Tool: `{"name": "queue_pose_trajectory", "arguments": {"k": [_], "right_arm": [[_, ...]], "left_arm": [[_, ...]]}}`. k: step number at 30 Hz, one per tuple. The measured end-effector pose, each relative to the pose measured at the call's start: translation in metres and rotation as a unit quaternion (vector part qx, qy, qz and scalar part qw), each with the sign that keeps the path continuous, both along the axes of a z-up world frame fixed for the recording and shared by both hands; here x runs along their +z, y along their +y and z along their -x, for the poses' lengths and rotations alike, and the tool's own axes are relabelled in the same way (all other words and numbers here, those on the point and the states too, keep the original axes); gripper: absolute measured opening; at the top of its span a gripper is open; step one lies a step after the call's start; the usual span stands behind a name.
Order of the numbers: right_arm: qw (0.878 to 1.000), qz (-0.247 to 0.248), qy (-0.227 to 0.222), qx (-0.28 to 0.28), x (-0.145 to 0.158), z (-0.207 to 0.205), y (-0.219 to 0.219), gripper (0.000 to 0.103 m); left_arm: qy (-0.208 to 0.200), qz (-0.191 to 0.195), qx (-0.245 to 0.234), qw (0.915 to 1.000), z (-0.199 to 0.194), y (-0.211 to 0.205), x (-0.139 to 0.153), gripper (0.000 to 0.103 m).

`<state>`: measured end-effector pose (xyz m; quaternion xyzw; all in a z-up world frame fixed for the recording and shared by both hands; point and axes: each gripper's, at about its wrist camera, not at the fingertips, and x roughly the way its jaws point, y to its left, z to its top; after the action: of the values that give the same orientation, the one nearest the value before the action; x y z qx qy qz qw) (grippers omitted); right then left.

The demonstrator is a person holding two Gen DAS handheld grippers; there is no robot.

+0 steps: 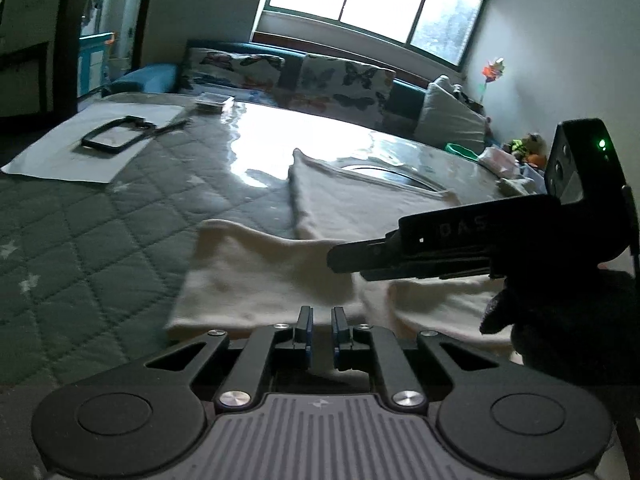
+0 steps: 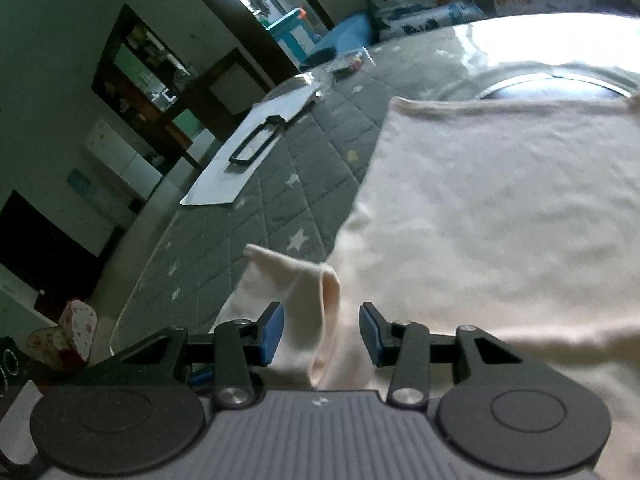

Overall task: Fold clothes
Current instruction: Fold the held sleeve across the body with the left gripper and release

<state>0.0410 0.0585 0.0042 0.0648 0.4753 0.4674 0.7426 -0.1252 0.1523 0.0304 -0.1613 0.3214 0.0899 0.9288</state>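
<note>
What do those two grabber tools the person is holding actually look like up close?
Both look alike: a grey ribbed body, two round black discs at the sides, black linkage arms with silver screws, and short black fingers faced with blue pads. That shows on the left gripper and the right gripper. Seen from the side in the left view, the right gripper bears faint lettering, a black camera block with a green light, and a thin cable.

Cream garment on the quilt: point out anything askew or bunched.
The sleeve near the right gripper is doubled over into a raised fold instead of lying flat. The rest of the garment lies fairly smooth.
</note>
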Motion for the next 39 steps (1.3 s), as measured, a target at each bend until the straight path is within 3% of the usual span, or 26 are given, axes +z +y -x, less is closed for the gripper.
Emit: {"name": "queue_pose_trajectory", "arguments": {"k": [5,9,12,17,20,32,37,39], "right_arm": [[0.999,0.018,-0.039,0.010,-0.003,0.004,0.019,0.039],[0.993,0.043,-0.103,0.035,0.006,0.021,0.030,0.014],[0.984,0.057,-0.159,0.048,0.016,0.034,0.035,0.005],[0.979,0.056,-0.189,0.050,0.035,0.041,0.031,0.004],[0.978,0.055,-0.195,0.044,0.046,0.039,0.024,0.004],[0.964,0.051,-0.255,0.050,0.100,0.048,0.003,0.004],[0.958,0.048,-0.281,0.044,0.115,0.052,-0.007,0.004],[0.956,0.046,-0.288,0.040,0.119,0.053,-0.012,0.004]], "left_arm": [[0.004,-0.007,0.021,0.9997,0.008,0.015,-0.001,0.021],[0.007,-0.017,0.029,0.9994,0.013,0.019,-0.002,0.026],[0.009,-0.023,0.027,0.9993,0.014,0.018,-0.003,0.035],[0.011,-0.041,0.022,0.9989,0.013,0.012,-0.006,0.036],[0.016,-0.046,0.029,0.9984,0.010,0.010,-0.009,0.044],[0.022,-0.062,0.054,0.9963,-0.003,0.005,-0.012,0.054],[0.038,-0.084,0.064,0.9937,-0.011,-0.001,-0.017,0.051],[0.042,-0.091,0.064,0.9929,-0.012,-0.002,-0.019,0.039]]}}
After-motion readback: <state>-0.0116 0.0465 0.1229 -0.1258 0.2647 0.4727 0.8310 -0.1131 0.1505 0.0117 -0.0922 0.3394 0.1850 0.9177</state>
